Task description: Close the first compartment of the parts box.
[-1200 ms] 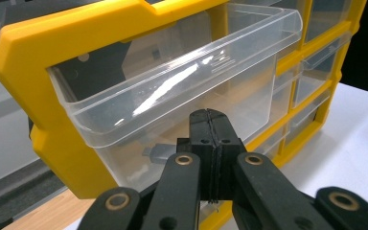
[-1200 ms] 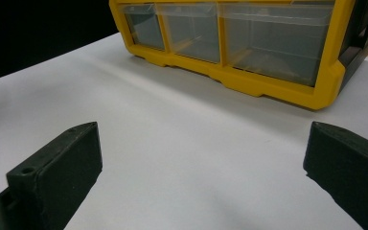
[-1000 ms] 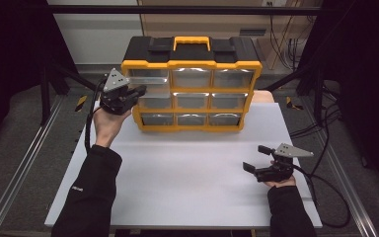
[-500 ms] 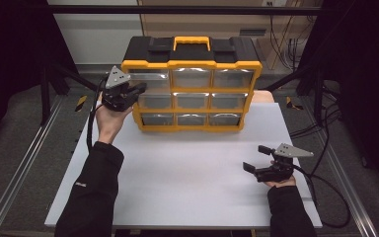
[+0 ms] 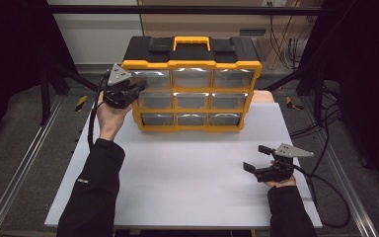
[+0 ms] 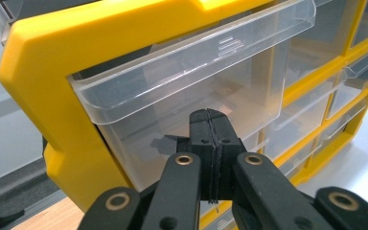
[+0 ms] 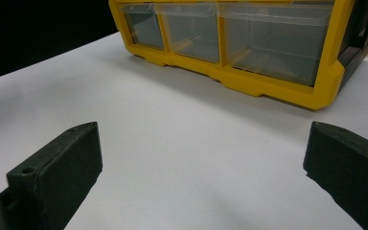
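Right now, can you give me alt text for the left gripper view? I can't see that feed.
The left gripper, jaws shut together with nothing between them, sits just in front of a clear plastic drawer at the corner of the yellow organizer. More clear drawers run off to the right.

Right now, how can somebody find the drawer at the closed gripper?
Find the yellow organizer standing at the table's far edge. Take its top row, leftmost clear drawer. Alone among its neighbours, it has the shut left gripper right before it.
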Motion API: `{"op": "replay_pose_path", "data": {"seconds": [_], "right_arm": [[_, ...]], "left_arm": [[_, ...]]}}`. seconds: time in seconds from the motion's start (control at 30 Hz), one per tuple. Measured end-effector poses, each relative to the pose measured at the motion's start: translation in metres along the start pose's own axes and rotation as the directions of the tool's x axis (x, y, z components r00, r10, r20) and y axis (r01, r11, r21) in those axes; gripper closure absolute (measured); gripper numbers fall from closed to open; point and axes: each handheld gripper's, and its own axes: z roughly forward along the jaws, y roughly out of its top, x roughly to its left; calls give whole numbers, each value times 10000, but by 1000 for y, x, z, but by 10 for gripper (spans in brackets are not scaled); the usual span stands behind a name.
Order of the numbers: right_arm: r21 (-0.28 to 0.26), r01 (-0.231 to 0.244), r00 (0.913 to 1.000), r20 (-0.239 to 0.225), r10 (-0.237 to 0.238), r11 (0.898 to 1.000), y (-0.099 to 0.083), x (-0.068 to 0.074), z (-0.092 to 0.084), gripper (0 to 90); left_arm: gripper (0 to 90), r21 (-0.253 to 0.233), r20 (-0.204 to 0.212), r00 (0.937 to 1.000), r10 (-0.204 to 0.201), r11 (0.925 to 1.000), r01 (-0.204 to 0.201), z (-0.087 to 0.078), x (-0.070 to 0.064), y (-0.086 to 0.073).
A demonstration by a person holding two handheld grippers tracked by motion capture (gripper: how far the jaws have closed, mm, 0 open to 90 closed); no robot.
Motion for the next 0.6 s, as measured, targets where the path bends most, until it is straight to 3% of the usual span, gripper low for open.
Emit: {"op": "replay_pose_path", "data": {"seconds": [0.6], "right_arm": [[-9, -16, 10000, -3, 16, 10000, 0, 0, 0, 3]], "left_arm": [[895, 130, -87, 9999, -75, 9999, 76, 6, 4, 1]]}}
